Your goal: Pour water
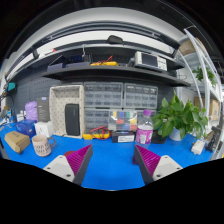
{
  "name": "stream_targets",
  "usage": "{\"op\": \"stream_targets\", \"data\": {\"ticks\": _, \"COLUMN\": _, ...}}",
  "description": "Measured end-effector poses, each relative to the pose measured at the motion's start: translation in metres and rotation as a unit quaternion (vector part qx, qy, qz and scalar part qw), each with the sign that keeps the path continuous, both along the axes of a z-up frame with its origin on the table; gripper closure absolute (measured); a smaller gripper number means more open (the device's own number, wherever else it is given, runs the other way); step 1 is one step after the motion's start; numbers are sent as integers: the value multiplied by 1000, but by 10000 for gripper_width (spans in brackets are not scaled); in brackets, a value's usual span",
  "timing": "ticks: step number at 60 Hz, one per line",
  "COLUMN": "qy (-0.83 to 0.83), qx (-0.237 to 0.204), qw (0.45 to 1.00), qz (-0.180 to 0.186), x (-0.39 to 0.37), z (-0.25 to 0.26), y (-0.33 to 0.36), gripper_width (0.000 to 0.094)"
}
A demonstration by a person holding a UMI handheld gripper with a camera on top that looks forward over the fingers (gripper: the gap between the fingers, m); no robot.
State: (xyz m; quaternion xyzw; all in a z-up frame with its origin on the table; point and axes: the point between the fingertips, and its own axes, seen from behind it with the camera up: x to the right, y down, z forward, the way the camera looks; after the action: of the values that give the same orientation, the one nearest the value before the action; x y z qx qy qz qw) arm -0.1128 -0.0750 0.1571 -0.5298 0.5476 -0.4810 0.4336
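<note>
I see my gripper (112,160) low over a blue table (112,172), its fingers (72,164) spread wide apart with nothing between them, only bare blue surface. The purple pads face each other across the gap.

Far to the left of the left finger, a brown box (16,142) lies at the table's end, with a blue box (24,127) behind it and a pale purple container (31,110) further back. Nearer to the left finger, just beyond and to its left, stands a white cup (41,146) with a dark print on it. Behind that cup stands a white cabinet (66,110) with a dark door.

Straight ahead, well beyond the fingers, a grey drawer unit (120,97) fills the back of the table, and small yellow and red items (96,134) lie in front of it; I cannot tell what they are. Ahead and a little right, beyond the right finger, stands a clear bottle (145,128) with a pink label, well apart from the gripper. I cannot tell whether it holds water. Just left of it sits a small clear box (125,124).

Further right, a green plant (182,116) stands by the table's far end. Above everything runs a dark shelf (110,72) carrying a microwave (148,60) toward the right.
</note>
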Motion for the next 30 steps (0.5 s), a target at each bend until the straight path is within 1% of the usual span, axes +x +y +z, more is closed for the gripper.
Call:
{"op": "stream_targets", "data": {"ticks": 7, "qy": -1, "qx": -7, "qw": 1000, "qz": -8, "x": 0, "z": -15, "y": -25, "gripper_width": 79}}
{"op": "stream_targets", "data": {"ticks": 16, "qy": -9, "qx": -4, "qw": 1000, "qz": -20, "x": 9, "z": -31, "y": -63, "gripper_width": 82}}
{"op": "stream_targets", "data": {"ticks": 30, "qy": -29, "qx": -4, "qw": 999, "qz": -25, "x": 62, "z": -36, "y": -107, "gripper_width": 79}}
